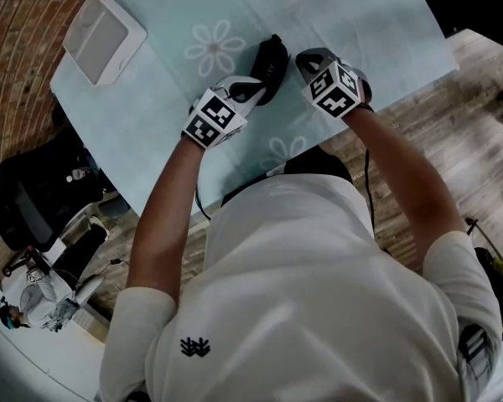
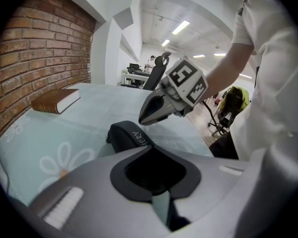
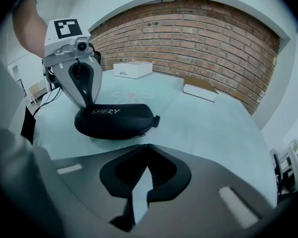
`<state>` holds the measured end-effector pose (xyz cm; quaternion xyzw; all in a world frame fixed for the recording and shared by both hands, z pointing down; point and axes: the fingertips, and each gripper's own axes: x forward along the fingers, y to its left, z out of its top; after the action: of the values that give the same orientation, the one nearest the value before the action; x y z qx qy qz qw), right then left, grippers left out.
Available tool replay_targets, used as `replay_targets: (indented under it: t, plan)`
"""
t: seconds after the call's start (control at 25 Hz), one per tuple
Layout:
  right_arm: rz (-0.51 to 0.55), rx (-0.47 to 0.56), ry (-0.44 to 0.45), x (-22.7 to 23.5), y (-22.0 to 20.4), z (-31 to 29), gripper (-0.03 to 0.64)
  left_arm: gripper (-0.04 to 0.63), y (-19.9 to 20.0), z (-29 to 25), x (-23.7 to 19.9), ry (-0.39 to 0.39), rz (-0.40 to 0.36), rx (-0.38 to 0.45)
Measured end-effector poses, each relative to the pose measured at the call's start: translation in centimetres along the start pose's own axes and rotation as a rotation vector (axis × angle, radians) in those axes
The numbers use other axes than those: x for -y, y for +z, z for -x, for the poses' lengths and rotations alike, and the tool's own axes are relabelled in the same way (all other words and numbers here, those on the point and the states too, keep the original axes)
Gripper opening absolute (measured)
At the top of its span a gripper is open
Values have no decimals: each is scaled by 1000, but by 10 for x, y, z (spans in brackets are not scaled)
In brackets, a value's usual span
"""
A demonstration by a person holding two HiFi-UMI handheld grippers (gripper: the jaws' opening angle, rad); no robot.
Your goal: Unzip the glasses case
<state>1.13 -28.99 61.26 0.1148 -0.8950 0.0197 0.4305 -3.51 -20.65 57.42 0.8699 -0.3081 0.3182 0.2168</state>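
Nearest to us, the left gripper [image 2: 150, 147] has its jaws together, and we see nothing in the dark hollow between the pads. Its tips touch one end of the glasses case [image 3: 114, 120]; whether they pinch anything there we cannot tell. The right gripper [image 3: 147, 146] also has its jaws together and holds nothing. In the left gripper view it hangs just above the case without touching it.

The case is black, with the white lettering "SHERY" on its side. It lies flat and looks closed, near the table edge closest to us, with the left gripper at one end and the right one beside it.

Under it we see a table covered by a pale blue-green cloth [image 1: 360, 15] printed with white daisies. The cloth lies smooth around the case.

Further along, a shallow white box [image 1: 105, 38] sits open at a corner of the table, well apart from the case. Its inside shows only plain white. A brown book [image 2: 54, 101] lies closed and flat near the far edge.

Beyond the table runs a red brick wall [image 3: 198, 29]. The floor [image 1: 453, 99] is of wooden planks. Past the table, in the left gripper view, we see a black office chair [image 2: 156, 73] and strip lights [image 2: 180, 27] on a white ceiling.
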Motion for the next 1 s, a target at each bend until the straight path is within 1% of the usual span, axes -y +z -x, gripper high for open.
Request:
replay_targets:
  t: [0.16,0.24,0.36,0.48,0.56,0.68,0.8,1.0]
  plan:
    - [-24,1,-7,39,1,4,-2,54,1,0,-3,10,14,1]
    - [-6,-6,2,47,-4,4,-2,54,0,-1,-5,17,19,2]
    - [27,-19,23,43,-10,1,-2,54,-4,-3,-5,17,34,-3]
    - [8,-27,44,35,-17,-2,-2,54,0,0,-3,11,41,-2]
    - [7,-23,46,34,-14,1,-2,54,2,2,0,5,42,-7]
    - [-4,-21,52,34,-18,0,-2,54,2,1,1,5,32,-21]
    - [-12,-19,46,35,-20,2,-2,54,2,1,1,21,18,-28]
    - [-36,-12,24,30,-25,13,-2,55,-1,7,-1,50,21,-16]
